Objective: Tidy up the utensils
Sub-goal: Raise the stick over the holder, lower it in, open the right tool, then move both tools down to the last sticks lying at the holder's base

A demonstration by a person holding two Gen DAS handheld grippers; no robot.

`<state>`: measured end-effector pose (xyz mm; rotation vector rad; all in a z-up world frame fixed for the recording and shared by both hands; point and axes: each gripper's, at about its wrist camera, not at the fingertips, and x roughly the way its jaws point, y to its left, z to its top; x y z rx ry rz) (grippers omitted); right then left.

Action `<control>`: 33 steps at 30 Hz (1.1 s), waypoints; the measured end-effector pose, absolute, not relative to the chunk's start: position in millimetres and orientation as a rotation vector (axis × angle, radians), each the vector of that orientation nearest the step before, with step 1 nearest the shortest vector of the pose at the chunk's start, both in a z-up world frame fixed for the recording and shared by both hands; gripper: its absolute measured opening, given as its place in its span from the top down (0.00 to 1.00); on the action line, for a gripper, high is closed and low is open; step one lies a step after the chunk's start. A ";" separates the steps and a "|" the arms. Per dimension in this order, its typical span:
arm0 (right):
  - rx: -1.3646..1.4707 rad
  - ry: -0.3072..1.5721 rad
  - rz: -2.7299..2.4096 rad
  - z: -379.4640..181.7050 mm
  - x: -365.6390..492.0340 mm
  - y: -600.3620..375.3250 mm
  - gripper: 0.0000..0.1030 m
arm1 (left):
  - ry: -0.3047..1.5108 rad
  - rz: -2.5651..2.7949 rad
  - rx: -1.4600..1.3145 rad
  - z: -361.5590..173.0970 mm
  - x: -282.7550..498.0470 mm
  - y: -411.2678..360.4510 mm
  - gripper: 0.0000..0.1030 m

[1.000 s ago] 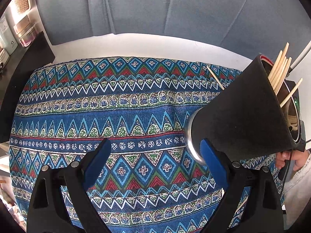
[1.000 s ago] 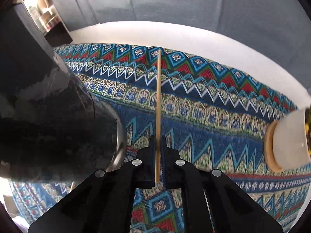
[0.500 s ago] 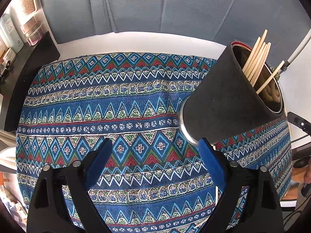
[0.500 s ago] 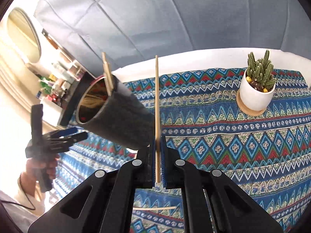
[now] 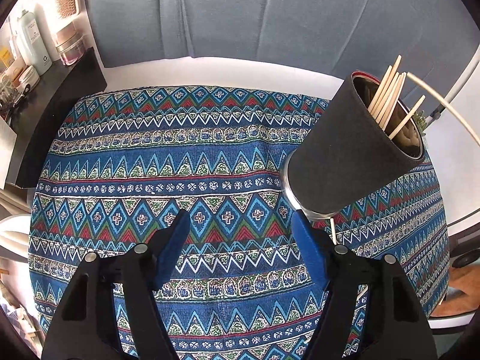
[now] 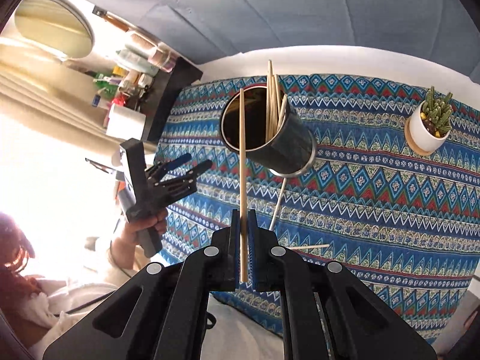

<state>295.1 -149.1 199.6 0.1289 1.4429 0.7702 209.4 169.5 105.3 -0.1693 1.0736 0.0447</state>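
A black cylindrical holder [image 5: 354, 150] stands on the patterned cloth with several wooden chopsticks [image 5: 387, 99] leaning in it. My left gripper [image 5: 240, 219] hovers just left of and nearer than the holder's base; its jaws are closing with nothing between the blue pads. High over the table, my right gripper [image 6: 243, 213] is shut on one chopstick [image 6: 242, 150], whose far end shows over the holder's [image 6: 288, 147] open mouth. Two loose chopsticks lie on the cloth: one [image 6: 277, 204] by the holder's base, one [image 6: 309, 246] near the front edge. A hand holds the left gripper [image 6: 198, 160] at the left.
A small cactus in a white pot [image 6: 426, 132] stands on a coaster at the right of the cloth [image 5: 180, 165]. A dark shelf [image 5: 45, 99] with bottles and jars borders the table's left. A blue padded wall [image 5: 240, 15] rises behind. A person sits at the lower left.
My right gripper rose high with the chopstick, so the holder's mouth now lies below it. My left gripper drew back from the holder and its jaws narrowed.
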 end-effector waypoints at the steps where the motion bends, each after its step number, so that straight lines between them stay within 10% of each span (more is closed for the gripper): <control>1: 0.134 1.479 0.773 193.9 301.3 -143.6 0.95 | 1.069 0.046 -0.172 106.0 208.3 171.1 0.32; 18: -0.135 1.478 0.693 167.6 369.0 -65.9 0.90 | 1.107 0.041 -0.201 97.1 193.0 188.2 0.21; 22: -0.135 1.383 0.704 171.0 362.1 -70.2 0.60 | 1.122 0.048 -0.172 95.7 192.6 187.5 0.18; 33: 0.027 1.038 0.429 164.3 305.1 -143.4 0.20 | 1.239 -0.012 -0.165 70.4 206.8 162.9 0.12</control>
